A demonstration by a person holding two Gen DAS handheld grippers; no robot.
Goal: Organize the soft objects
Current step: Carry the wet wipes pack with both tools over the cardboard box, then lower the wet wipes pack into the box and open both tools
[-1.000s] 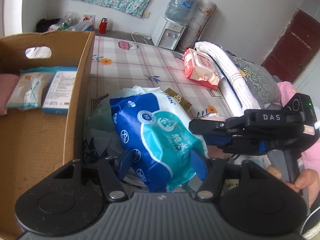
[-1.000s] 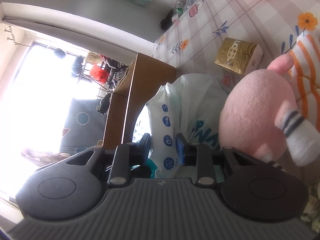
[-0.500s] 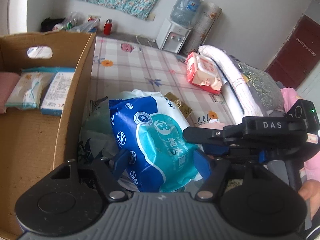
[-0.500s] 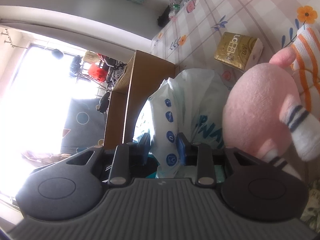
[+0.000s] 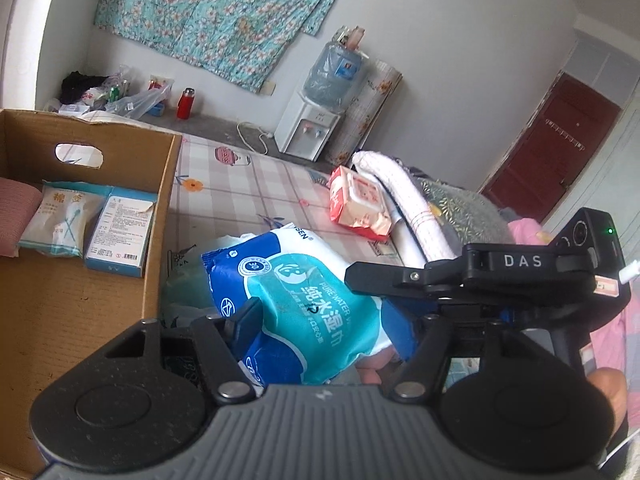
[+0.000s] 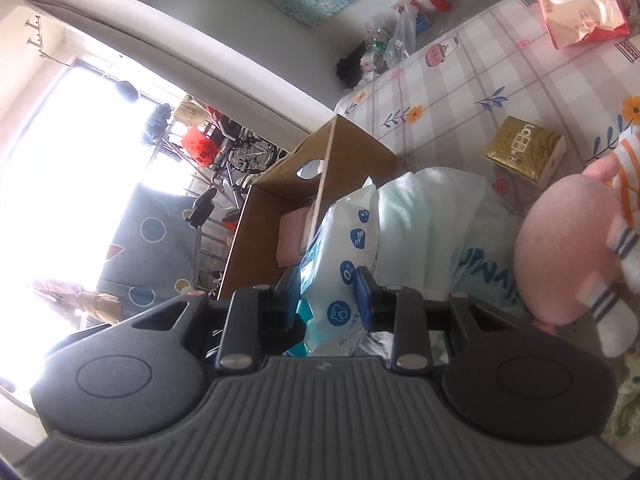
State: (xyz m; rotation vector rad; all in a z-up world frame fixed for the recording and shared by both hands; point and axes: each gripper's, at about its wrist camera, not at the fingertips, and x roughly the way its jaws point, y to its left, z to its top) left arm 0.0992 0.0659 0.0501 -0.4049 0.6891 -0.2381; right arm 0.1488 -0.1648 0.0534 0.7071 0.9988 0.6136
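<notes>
A blue and teal wet-wipe pack [image 5: 308, 304] lies between the fingers of my left gripper [image 5: 328, 328], held above the bed next to the cardboard box [image 5: 80, 280]. My right gripper [image 6: 328, 292] is shut on the same pack's edge [image 6: 344, 268] from the side; its body shows in the left wrist view [image 5: 480, 280]. The box holds a cotton-swab bag [image 5: 60, 220], a blue-white carton [image 5: 120, 236] and a pink cushion [image 5: 16, 216]. A pink plush toy [image 6: 568, 256] lies at the right.
A white plastic bag [image 6: 432, 216] lies under the pack. A gold tissue pack [image 6: 524, 148] and a red wipe pack [image 5: 360, 208] lie on the checked bedspread [image 5: 248, 192]. Rolled bedding [image 5: 404, 200] is at the right edge.
Both grippers have lifted the wet-wipe pack upward; the box interior and room now show from higher. The box looms closer in the right wrist view.
</notes>
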